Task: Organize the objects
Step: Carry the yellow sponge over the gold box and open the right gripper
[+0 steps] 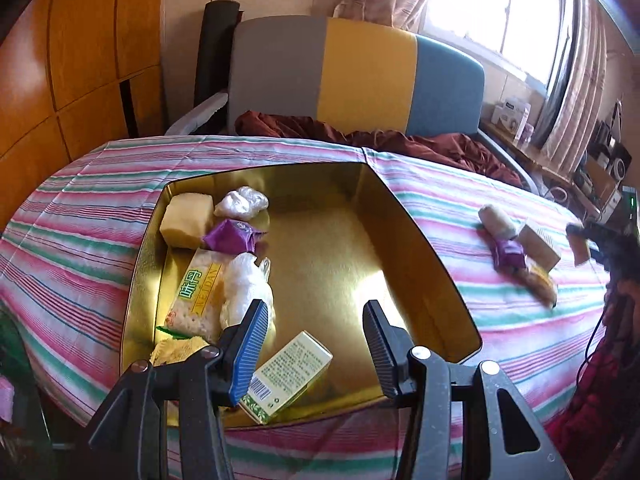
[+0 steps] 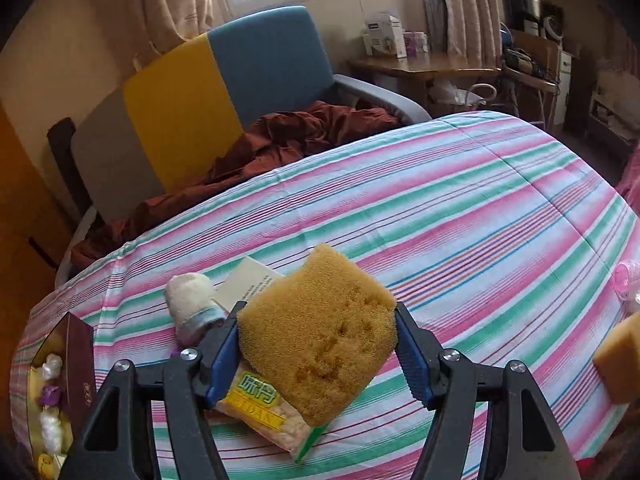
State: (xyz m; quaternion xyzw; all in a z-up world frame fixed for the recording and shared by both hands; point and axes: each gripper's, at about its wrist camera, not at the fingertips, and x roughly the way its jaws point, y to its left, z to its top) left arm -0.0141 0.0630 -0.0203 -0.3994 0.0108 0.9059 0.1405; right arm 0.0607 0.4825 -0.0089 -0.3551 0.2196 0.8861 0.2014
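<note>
The yellow-brown sponge (image 2: 320,332) sits pinched between the two fingers of the right gripper (image 2: 318,346), lifted above the striped bedsheet (image 2: 480,208) — its edges press against both blue pads. Beneath it on the sheet lie a cracker packet (image 2: 260,404) with green lettering, a pale box (image 2: 248,280) and a small white roll (image 2: 192,304) just to the left. At the far left edge of the right wrist view the gold tin (image 2: 36,364) shows a sliver of its contents.

In the left wrist view that gold tin (image 1: 420,240) fills the middle, resting on the bedsheet. Along its left side are a yellow sponge block (image 1: 186,220), two white wrapped bundles (image 1: 242,202), a purple wrapped piece (image 1: 230,236) and another cracker packet (image 1: 196,296); a green-and-cream carton (image 1: 290,376) lies at the near edge. The left gripper (image 1: 316,344) hovers over the tin with its jaws spread wide, gripping nothing — the carton lies below, between the fingers. To the right, on the sheet, a few more items are blurred. A striped headboard (image 1: 360,76) stands at the far side.
</note>
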